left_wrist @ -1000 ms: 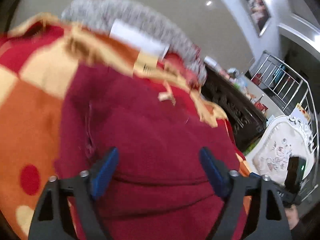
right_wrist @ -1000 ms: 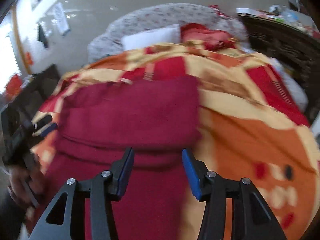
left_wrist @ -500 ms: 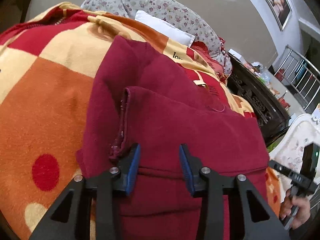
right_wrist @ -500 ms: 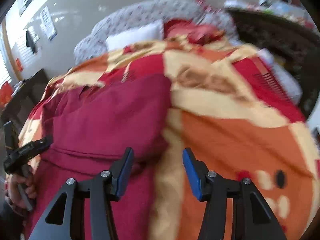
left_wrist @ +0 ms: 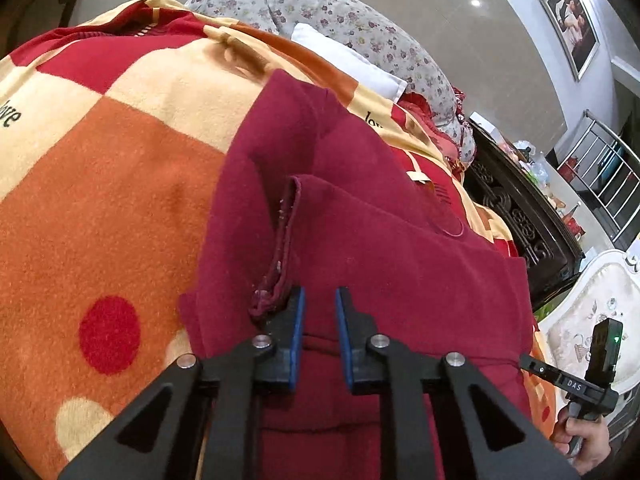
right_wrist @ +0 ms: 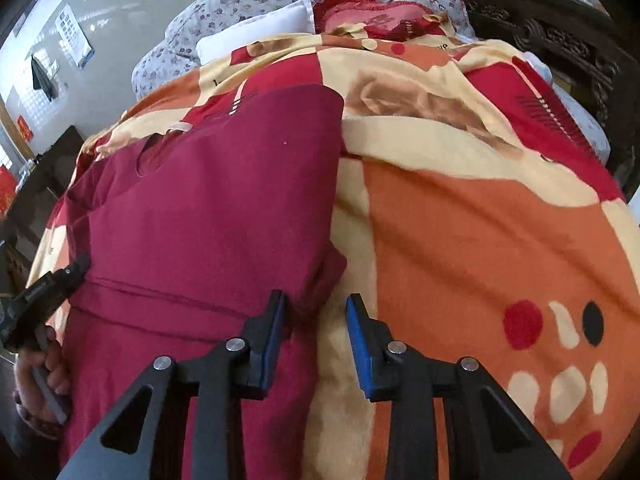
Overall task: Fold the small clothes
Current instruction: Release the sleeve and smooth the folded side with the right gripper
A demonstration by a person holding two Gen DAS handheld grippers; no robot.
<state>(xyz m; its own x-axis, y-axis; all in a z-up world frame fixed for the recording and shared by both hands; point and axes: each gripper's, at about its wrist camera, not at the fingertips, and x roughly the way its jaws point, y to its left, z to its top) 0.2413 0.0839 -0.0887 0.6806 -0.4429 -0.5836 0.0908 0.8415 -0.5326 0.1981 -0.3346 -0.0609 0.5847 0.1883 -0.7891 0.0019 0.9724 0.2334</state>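
A dark red garment (left_wrist: 360,240) lies folded over itself on an orange, cream and red blanket (left_wrist: 100,184). My left gripper (left_wrist: 319,304) is over its near left part, beside a raw folded edge (left_wrist: 282,264); the blue pads stand a narrow gap apart with nothing gripped. In the right wrist view the garment (right_wrist: 208,200) fills the left half. My right gripper (right_wrist: 316,312) is open at the garment's right edge, its left pad touching the cloth, the right pad over the blanket (right_wrist: 480,240).
Floral grey pillows (left_wrist: 340,20) and a white pillow (left_wrist: 344,64) lie at the bed's head. A dark carved wooden cabinet (left_wrist: 520,216) and a white chair (left_wrist: 592,304) stand to the right. The right gripper's handle (left_wrist: 576,388) shows in the left view.
My left gripper's jaws have narrowed from wide open to a small gap and settled near the folded edge. My right gripper has shifted right to the garment's right edge and stays open.
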